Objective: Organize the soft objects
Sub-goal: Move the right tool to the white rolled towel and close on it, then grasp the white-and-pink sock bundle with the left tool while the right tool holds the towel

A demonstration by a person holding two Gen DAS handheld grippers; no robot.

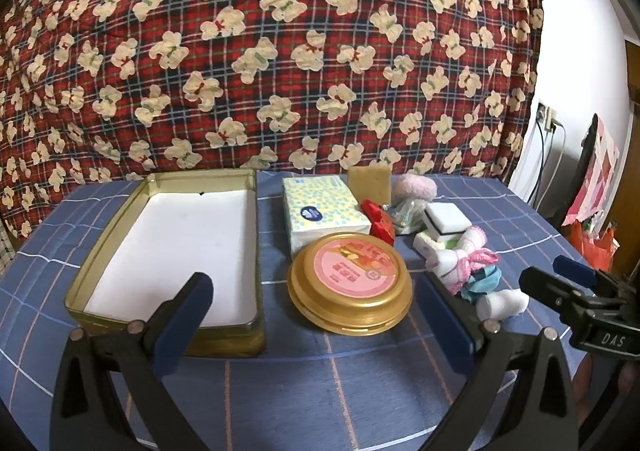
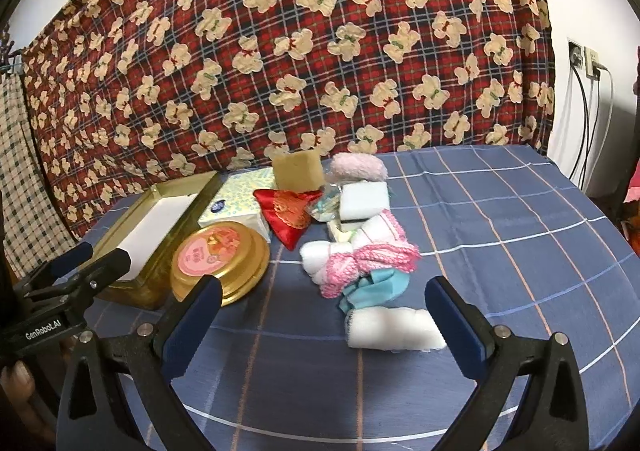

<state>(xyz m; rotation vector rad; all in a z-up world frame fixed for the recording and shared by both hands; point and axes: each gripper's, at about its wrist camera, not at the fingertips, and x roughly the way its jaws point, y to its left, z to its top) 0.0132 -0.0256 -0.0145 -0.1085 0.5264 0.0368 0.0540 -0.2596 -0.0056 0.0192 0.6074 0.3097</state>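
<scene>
Right tool (image 2: pixel 322 325) released, hovering near white rolled cloth (image 2: pixel 394 329) at near end of soft pile. Left tool (image 1: pixel 316 321) released too, near round tin (image 1: pixel 350 283). I judged cloth light, squashy; grip mid-roll. Open gold tin (image 1: pixel 248 243) left.

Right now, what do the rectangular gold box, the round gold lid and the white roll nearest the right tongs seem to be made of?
Rectangular gold box: probably thin tin-plate metal, glossy gold walls with a rolled rim; the white inside looks like paper or paint. Round gold lid: likely metal too, shiny stepped rim, pink printed label. White roll: soft fuzzy fabric, perhaps terry cloth; blur leaves it open.
</scene>
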